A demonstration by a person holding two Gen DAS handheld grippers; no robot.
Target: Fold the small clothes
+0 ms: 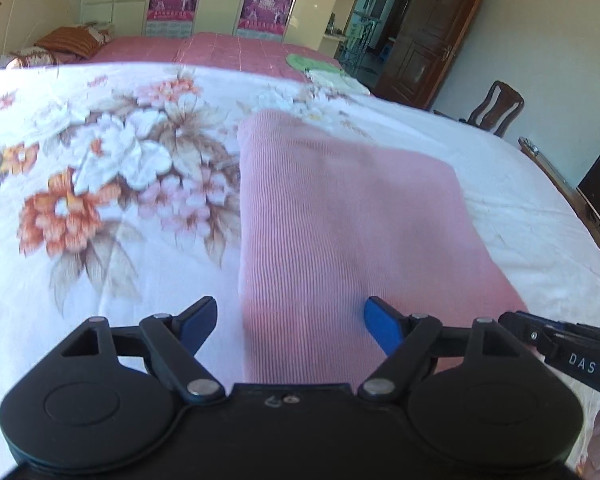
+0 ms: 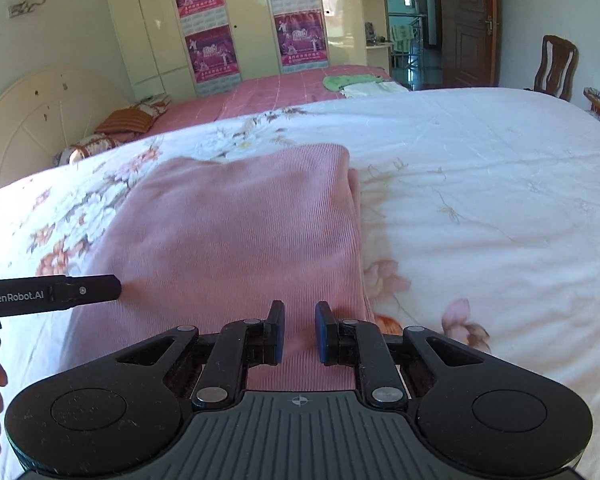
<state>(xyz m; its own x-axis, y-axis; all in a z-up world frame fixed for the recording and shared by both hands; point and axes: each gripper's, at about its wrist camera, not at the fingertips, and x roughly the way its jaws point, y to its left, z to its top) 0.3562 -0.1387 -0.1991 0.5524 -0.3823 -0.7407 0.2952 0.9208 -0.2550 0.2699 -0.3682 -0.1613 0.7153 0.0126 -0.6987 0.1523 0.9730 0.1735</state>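
A pink ribbed garment point(image 1: 340, 216) lies folded into a rectangle on the floral bedspread point(image 1: 100, 168); it also shows in the right wrist view point(image 2: 236, 236). My left gripper point(image 1: 290, 326) is wide open and empty over the garment's near left edge. My right gripper point(image 2: 300, 330) is partly open with a narrow gap, empty, over the garment's near right part. The right gripper's side shows in the left wrist view point(image 1: 560, 344), and the left gripper's side shows in the right wrist view point(image 2: 52, 294).
A second bed with a pink cover point(image 2: 260, 92) stands behind, with a green cloth point(image 2: 348, 80) and white cloth point(image 2: 372, 89) on it. Pillows point(image 2: 128, 120), wardrobe point(image 2: 236, 20), a brown door point(image 2: 468, 20) and a wooden chair point(image 2: 556, 66) are farther off.
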